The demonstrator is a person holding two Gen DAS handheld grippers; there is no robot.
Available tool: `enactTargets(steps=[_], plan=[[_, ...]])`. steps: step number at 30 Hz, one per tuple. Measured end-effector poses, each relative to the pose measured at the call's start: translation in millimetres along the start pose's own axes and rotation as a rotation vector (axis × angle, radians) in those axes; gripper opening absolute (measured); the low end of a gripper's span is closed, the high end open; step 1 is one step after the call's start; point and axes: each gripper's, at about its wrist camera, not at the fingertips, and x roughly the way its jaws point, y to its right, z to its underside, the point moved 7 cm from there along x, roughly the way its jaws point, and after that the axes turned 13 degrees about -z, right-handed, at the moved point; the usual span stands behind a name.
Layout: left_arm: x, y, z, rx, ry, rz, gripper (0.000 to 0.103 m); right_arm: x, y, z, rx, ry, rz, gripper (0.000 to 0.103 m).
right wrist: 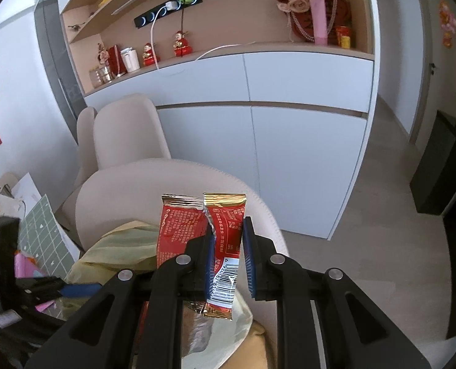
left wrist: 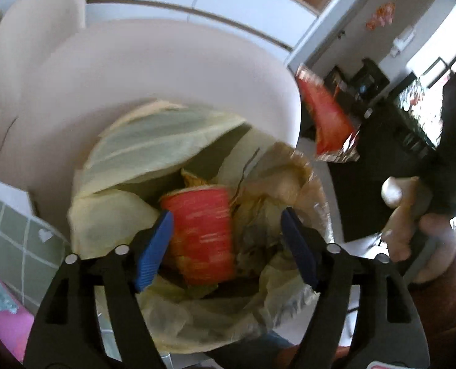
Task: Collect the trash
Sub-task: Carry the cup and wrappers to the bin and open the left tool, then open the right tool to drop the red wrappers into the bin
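- So we're at the drop-off part: our right gripper [right wrist: 228, 256] has a red snack wrapper [right wrist: 225, 246] between its blue pads, though honestly the far pad looks a bit off the foil, so it's a loose pinch at best.
- In the left wrist view that same wrapper [left wrist: 329, 120] hangs up and to the right of the trash bin [left wrist: 197, 215], not over the opening yet.
- Our left gripper [left wrist: 228, 246] is spread wide with nothing in it, hovering right above the bin's mouth.
- The bin has a yellowish liner [left wrist: 154, 141] and already holds a red paper cup [left wrist: 203, 233] plus some crumpled wrappers.
- Next move, we reckon: swing the right gripper over the opening, then open up so the wrapper falls in. It's light foil, so it may flutter or cling to a pad.
- What's in the way: the left gripper itself is parked over the opening, so it should slide aside first.
- Also the round beige chair back [right wrist: 178, 178] sits just behind the bin.
- Around us: a white cabinet [right wrist: 305, 141] with shelf trinkets, a green grid-pattern board [right wrist: 40, 230] to the left, and a black appliance [right wrist: 440, 160] off right.
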Motion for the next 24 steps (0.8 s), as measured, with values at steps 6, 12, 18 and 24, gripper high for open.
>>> enactTargets(steps=[6,12,18,24], plan=[[-53.3,-51.2,0.6,-0.143,0.118,-0.058,0.072,19.4,-46.4,17.4,-0.074,-0.077,-0.085,0.017],[-89.1,-102.5,7.0,-0.268,0.214,-0.178,0.076,55.6,-85.6,54.0,-0.140,-0.215,-0.119,0.017],[-111.1,-135.0,34.9,-0.348,0.221,-0.229,0.077,63.9,-102.7,76.1,-0.168,-0.264,-0.119,0.017],[-114.9,-141.2,54.8,-0.361,0.225,-0.241,0.077,60.5,-107.1,80.8,-0.170,-0.267,-0.110,0.018]])
